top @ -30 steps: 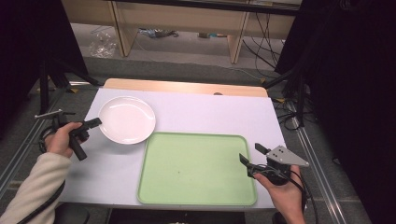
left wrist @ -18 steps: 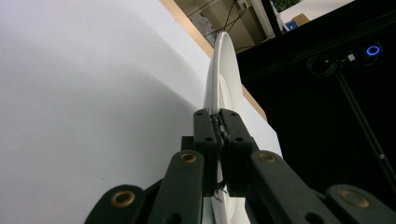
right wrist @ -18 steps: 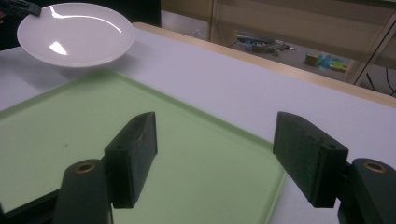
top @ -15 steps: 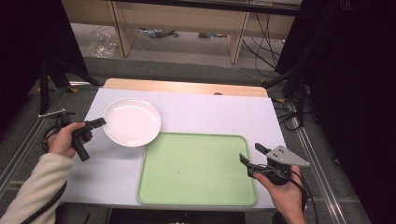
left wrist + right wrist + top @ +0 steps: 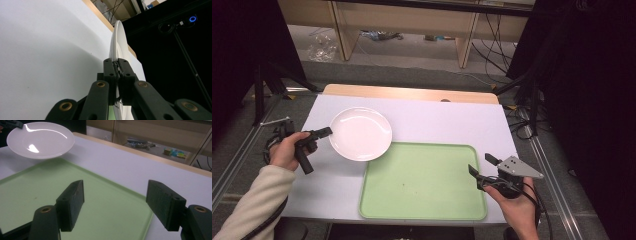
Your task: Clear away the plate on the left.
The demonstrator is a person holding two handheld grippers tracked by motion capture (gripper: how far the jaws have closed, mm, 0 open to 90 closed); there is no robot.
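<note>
A white plate (image 5: pixel 361 133) hangs lifted above the table, its right edge reaching over the far left corner of the green tray (image 5: pixel 422 182). My left gripper (image 5: pixel 328 131) is shut on the plate's left rim. In the left gripper view the plate (image 5: pixel 117 42) stands edge-on, pinched between the two pads near my left gripper (image 5: pixel 117 65) tips. My right gripper (image 5: pixel 483 166) stands open at the tray's right edge with nothing between its jaws. From the right gripper view (image 5: pixel 115 202) the plate (image 5: pixel 40 138) floats at the far left above the tray (image 5: pixel 50 195).
The tray lies on a white table top (image 5: pixel 447 122) with a wooden strip (image 5: pixel 412 93) along its far edge. Shelving legs and cables (image 5: pixel 492 40) stand on the floor beyond. Black stands flank the table on both sides.
My left gripper has carried the plate to the right, so its edge now overhangs the tray's corner. The right gripper has stayed where it was.
</note>
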